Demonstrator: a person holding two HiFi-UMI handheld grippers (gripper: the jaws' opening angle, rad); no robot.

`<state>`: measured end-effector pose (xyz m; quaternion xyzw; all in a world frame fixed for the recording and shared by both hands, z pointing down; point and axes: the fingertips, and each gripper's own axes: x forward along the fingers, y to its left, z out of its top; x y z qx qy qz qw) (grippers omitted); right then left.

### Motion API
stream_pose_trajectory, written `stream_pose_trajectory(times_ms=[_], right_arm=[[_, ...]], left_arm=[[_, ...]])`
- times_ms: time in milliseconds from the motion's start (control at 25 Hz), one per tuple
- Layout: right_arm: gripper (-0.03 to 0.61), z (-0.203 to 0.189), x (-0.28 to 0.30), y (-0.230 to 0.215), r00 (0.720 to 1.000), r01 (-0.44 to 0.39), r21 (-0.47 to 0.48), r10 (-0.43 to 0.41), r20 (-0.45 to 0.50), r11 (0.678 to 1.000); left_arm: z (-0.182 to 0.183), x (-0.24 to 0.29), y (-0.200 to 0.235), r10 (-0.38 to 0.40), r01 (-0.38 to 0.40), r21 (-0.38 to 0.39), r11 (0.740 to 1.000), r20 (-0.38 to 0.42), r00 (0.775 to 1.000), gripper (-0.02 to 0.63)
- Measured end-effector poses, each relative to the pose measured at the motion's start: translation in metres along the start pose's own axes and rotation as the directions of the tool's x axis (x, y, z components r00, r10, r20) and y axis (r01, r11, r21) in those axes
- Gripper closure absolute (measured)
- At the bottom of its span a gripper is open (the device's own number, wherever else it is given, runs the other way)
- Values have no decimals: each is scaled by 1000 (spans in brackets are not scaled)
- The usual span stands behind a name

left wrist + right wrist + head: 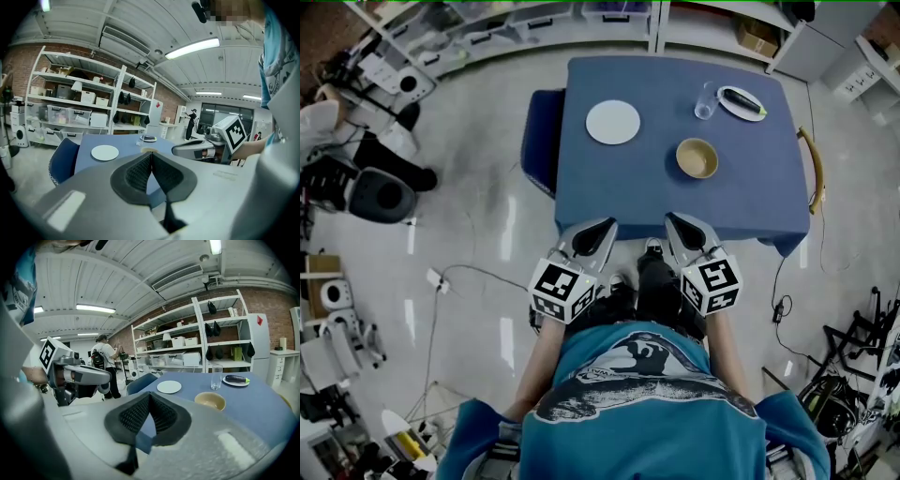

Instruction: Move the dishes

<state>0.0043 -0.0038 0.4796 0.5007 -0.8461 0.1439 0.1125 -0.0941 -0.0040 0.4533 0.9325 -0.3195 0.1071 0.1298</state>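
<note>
On the blue-clothed table (656, 187) lie an empty white plate (613, 122), a tan bowl (697, 157), a clear glass (705, 99) and a small plate with an eggplant (741, 102). Both grippers hover near the table's front edge, close to my body. The left gripper (607, 225) is shut with nothing in it, its black pads (140, 173) pressed together. The right gripper (672, 218) is likewise shut and empty, pads (161, 417) meeting. From the right gripper view the bowl (210, 401), plate (169, 387) and glass (216, 376) lie ahead.
A blue chair (542, 141) is tucked at the table's left side, and a wooden chair back (811, 169) shows at its right. Shelving with bins (70, 117) lines the far wall. Cables and equipment (356, 187) litter the floor at left. A person (104, 363) stands in the background.
</note>
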Motion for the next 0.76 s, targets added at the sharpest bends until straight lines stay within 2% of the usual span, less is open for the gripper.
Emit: stream_pose_trajectory(times_ms=[760], right_arm=[[577,1,-6,16,999,-35,-50,36,15,998]], left_arm=[[-4,-5,-8,-11,11,7,1000,9,1000,598]])
